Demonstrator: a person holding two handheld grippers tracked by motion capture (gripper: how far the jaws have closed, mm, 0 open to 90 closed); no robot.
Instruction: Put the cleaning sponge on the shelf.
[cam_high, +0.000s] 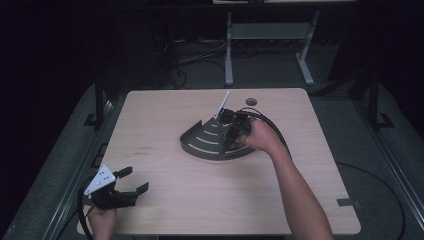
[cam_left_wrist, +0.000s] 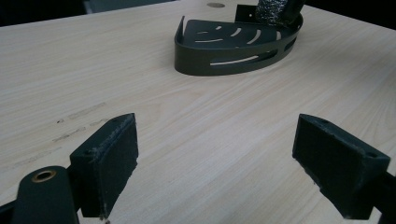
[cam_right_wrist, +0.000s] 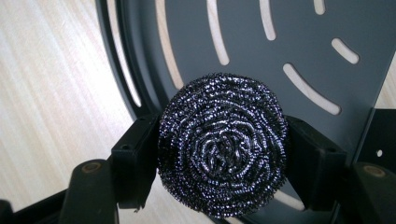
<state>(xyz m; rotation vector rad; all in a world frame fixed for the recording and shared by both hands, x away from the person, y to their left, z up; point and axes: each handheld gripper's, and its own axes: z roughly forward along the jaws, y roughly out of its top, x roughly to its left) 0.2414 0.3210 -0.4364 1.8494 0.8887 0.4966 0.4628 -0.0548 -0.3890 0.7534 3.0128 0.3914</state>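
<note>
A dark metal corner shelf (cam_high: 205, 142) with curved slots lies flat near the middle of the wooden table (cam_high: 165, 115). My right gripper (cam_high: 231, 136) hangs over the shelf's right side, shut on a round steel-wool scourer (cam_right_wrist: 224, 107). In the right gripper view the two jaws press the scourer's sides just above the shelf's slotted floor (cam_right_wrist: 261, 46). My left gripper (cam_high: 136, 180) rests open near the table's front left corner, nothing between its fingers (cam_left_wrist: 109, 158). From there the shelf (cam_left_wrist: 233, 46) sits farther off, with the scourer (cam_left_wrist: 273, 11) above its far side.
A round cable hole (cam_high: 251, 101) is set in the table behind the shelf. Faint marks (cam_high: 145, 150) show on the wood to the shelf's left. A white table frame (cam_high: 270, 30) and cables stand on the floor beyond.
</note>
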